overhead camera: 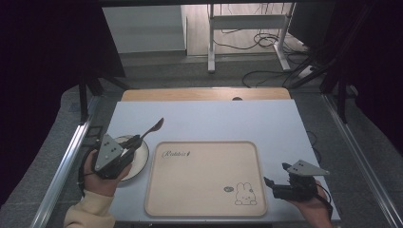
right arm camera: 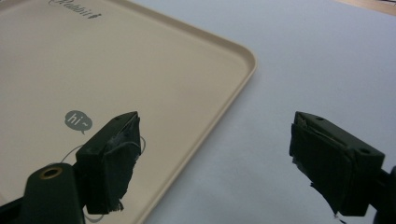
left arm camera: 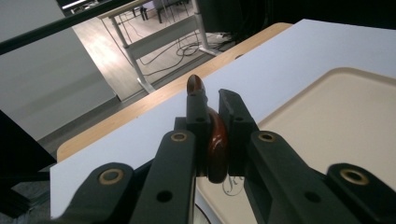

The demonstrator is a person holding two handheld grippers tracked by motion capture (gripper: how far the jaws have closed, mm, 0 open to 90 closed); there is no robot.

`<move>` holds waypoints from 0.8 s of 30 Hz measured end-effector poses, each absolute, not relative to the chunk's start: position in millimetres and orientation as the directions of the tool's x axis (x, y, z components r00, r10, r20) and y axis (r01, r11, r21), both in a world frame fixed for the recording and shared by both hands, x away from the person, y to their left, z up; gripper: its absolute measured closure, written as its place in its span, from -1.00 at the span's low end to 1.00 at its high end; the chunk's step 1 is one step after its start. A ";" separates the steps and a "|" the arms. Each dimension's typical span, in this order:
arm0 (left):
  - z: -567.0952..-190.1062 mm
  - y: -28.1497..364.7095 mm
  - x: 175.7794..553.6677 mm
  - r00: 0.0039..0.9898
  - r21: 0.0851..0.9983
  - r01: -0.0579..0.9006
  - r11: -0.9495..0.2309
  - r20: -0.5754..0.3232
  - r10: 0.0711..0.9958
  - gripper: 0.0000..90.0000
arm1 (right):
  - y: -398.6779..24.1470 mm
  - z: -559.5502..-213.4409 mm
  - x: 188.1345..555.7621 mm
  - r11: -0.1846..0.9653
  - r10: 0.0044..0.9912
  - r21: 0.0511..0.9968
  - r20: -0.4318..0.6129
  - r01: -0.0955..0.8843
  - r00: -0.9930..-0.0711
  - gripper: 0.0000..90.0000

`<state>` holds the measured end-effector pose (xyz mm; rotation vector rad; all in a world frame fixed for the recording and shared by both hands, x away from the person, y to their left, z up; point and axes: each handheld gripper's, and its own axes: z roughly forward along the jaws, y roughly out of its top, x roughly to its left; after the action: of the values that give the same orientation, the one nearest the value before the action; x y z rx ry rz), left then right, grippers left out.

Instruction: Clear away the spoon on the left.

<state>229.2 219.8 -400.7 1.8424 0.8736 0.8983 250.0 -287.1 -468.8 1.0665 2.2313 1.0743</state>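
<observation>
A: Dark reddish wood, that spoon (overhead camera: 153, 128) — why is it up in the air over the counter's (overhead camera: 209, 118) left side rather than lying flat?

B: Because the left gripper (overhead camera: 134, 141) has it pinched by the handle, its jaws pressed tight on the wood. In the left gripper view the handle (left arm camera: 215, 144) sits edge-on between the two black fingers (left arm camera: 200, 112), and the bowl points away toward the counter's far edge.

A: And the white plate (overhead camera: 140, 156) under that hand?

B: It sits near the counter's left edge, just beside the beige tray (overhead camera: 204, 209). The gripper hangs over it with the spoon sticking out past its far rim. My guess is the grip so far back on the handle is meant to keep the bowl end free, so it can be laid down cleanly on the tray or the plate.

A: What is the right gripper (overhead camera: 276, 175) doing?

B: Nothing yet, by the look of it. Its jaws are spread wide with nothing between them, and it waits near the counter's near right corner, just off the tray's right rim (right arm camera: 243, 70). One finger (right arm camera: 112, 154) hangs above the printed rabbit corner, the other over bare counter (right arm camera: 327, 51).

A: So it keeps out of the way?

B: I would judge so; the tray's middle is left free.
</observation>
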 end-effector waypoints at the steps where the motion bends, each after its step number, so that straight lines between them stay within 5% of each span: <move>1: -401.0 218.9 229.6 0.492 0.908 0.204 -0.365 0.227 0.840 0.88 | -287.1 -468.8 250.1 0.401 0.794 0.797 -0.056 0.451 -0.605 -0.63; 24: -414.9 192.6 239.3 0.544 0.888 0.222 -0.403 0.229 0.807 0.88 | -287.5 -468.8 250.1 0.398 0.795 0.799 -0.056 0.450 -0.604 -0.63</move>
<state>239.3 192.6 -414.9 1.9096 0.8381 0.8455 250.1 -287.5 -468.8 1.0667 2.2283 1.0771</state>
